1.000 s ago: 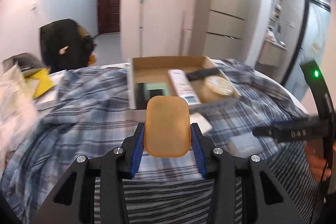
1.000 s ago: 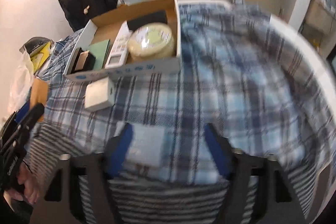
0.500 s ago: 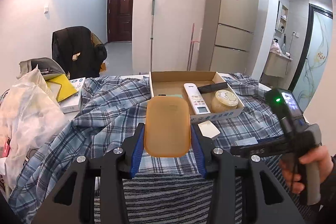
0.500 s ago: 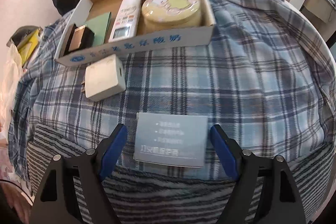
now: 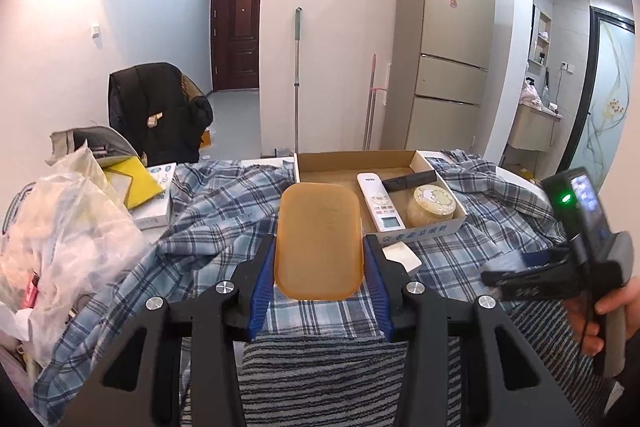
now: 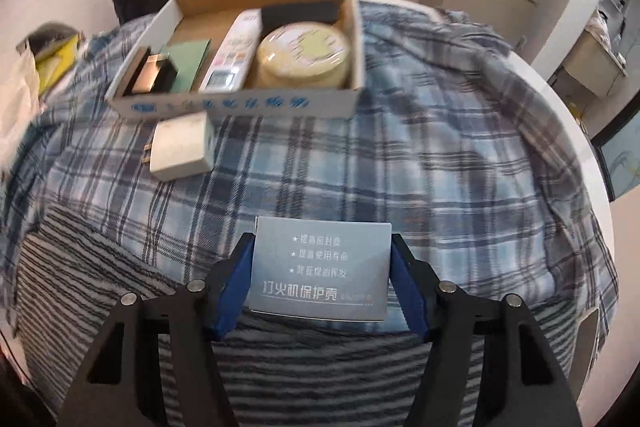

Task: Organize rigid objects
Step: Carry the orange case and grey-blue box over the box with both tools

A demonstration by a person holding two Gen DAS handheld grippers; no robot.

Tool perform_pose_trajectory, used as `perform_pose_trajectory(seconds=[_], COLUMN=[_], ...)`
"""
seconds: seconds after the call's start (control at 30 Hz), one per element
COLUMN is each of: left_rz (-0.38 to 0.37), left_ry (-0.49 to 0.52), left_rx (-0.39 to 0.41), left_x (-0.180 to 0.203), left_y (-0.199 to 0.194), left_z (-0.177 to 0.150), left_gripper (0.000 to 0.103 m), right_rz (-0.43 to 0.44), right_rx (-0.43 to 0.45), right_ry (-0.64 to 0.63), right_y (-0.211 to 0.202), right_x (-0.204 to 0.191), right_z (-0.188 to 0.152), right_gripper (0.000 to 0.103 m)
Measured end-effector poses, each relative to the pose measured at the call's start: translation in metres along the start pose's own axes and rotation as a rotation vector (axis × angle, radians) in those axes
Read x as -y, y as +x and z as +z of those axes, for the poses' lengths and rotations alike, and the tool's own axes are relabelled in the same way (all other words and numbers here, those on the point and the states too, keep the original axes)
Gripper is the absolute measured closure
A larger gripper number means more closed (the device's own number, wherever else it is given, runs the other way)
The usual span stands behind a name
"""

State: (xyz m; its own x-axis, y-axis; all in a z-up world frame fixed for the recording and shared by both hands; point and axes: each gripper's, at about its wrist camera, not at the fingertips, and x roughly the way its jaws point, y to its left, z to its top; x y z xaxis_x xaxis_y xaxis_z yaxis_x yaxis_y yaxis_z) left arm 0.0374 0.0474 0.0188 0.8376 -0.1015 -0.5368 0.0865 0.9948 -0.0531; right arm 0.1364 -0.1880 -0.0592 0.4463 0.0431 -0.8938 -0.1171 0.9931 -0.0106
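Observation:
My left gripper [image 5: 320, 239] is shut on an amber translucent lid [image 5: 320, 243], held up above the plaid cloth in front of the cardboard box [image 5: 424, 231]. That box [image 6: 240, 105] holds a white remote [image 6: 234, 55], a round yellow tin [image 6: 304, 55], a black bar [image 6: 300, 13], a green card [image 6: 188, 61] and a shiny black item [image 6: 154, 73]. My right gripper [image 6: 320, 239] points steeply down, and its jaws are closing on a small grey box [image 6: 320, 263] with white print, the pads against its two sides. A white charger block [image 6: 182, 147] lies just in front of the cardboard box.
A plaid cloth [image 6: 440, 147] covers the round table, with a striped cloth [image 6: 120, 287] at the near edge. A plastic bag [image 5: 60, 227], a yellow book [image 5: 132, 179] and a white carton [image 5: 156, 195] sit at the left. A chair with a black jacket [image 5: 156, 111] stands behind.
The right jaws have narrowed from wide around the grey box to its sides. The left gripper has risen with the amber lid, now facing the room more levelly.

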Motion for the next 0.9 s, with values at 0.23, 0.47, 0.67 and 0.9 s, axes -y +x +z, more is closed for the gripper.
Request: perform_pose_trajectory(seconds=[0.23,0.47,0.67,0.9], left_rz=[-0.005,-0.017,-0.015,-0.021], left_ry=[-0.001,-0.018,-0.095,-0.079], left_rx=[0.041,0.114,0.178,0.032], left_x=[0.007,0.024,0.029,0.016], left_y=[-0.001,0.012,0.051,0.144], left_z=[0.040,0.102,0.155,0.167], left_gripper=[0.058,0.058,0.058,0.058], right_rz=[-0.053,0.021,0.071,0.121], right_rx=[0.156,0.288,0.346,0.283], right_ry=[-0.027,0.037,0.073,0.054], right_y=[-0.040,-0.079,-0.082,-0.034], right_x=[0.009,0.008,-0.013,-0.026], right_z=[0.034,0.091,0.154,0.200], right_gripper=[0.039,0.039,0.039,0.039])
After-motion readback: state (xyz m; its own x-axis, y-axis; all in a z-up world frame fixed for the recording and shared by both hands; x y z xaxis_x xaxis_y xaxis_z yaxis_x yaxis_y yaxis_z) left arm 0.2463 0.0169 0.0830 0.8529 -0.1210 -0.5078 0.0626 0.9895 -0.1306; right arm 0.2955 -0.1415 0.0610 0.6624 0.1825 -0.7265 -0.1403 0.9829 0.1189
